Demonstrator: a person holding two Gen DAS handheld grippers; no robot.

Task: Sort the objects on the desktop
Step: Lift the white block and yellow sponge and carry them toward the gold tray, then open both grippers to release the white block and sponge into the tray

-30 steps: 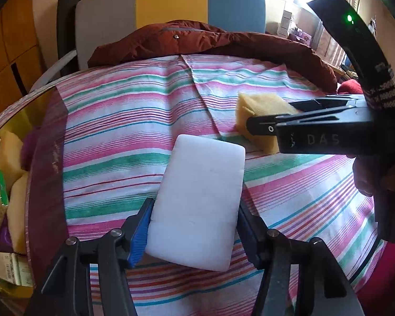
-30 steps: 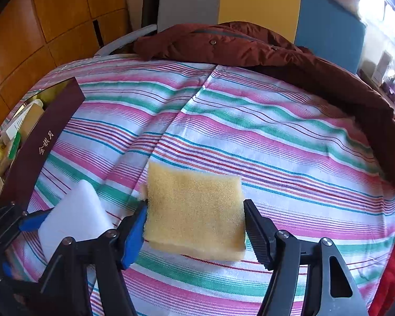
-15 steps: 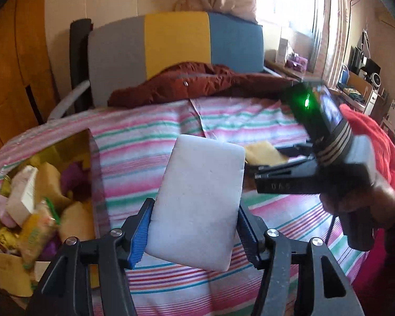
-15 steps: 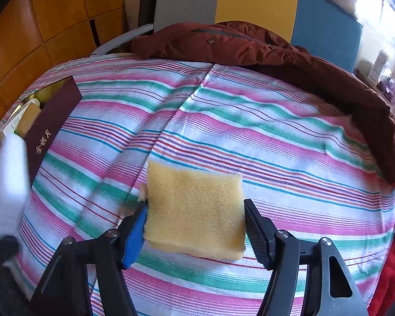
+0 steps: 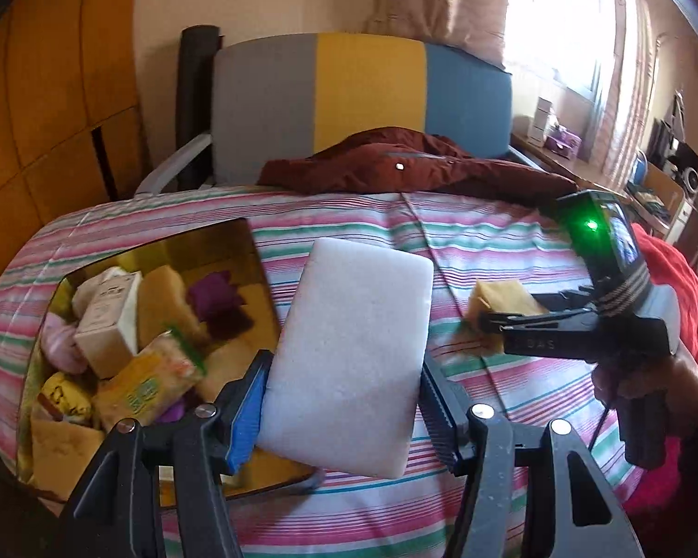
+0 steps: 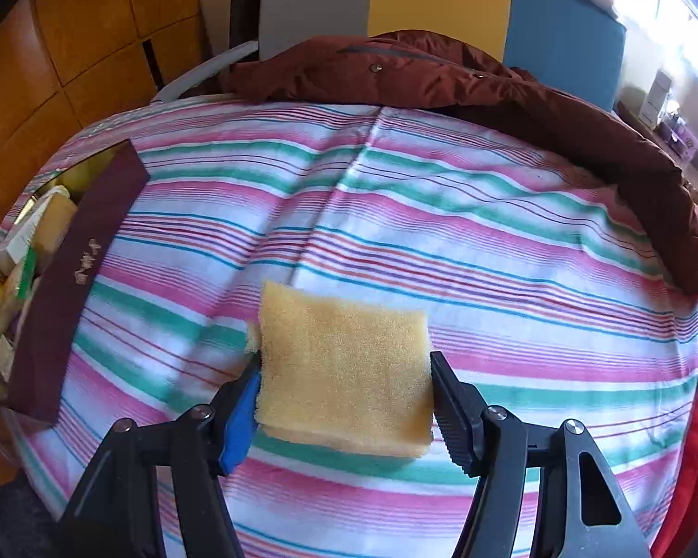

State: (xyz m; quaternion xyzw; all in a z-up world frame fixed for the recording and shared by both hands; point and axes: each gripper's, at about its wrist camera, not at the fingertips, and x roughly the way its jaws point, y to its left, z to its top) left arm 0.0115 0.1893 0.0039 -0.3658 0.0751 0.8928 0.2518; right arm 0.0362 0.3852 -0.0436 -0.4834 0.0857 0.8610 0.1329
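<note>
I am holding the white foam block [image 5: 349, 358] in my left hand-held gripper [image 5: 342, 407], clamped across its lower sides, raised just right of the box [image 5: 37, 446]. My right hand-held gripper [image 6: 344, 400] is pinching the yellow sponge [image 6: 344, 367], right of the box; both seem light, soft and squashy.

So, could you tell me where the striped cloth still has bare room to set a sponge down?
Bare striped cloth runs from the dark box across to the brown jacket, ahead of the yellow sponge. The box is crowded with packets.
</note>
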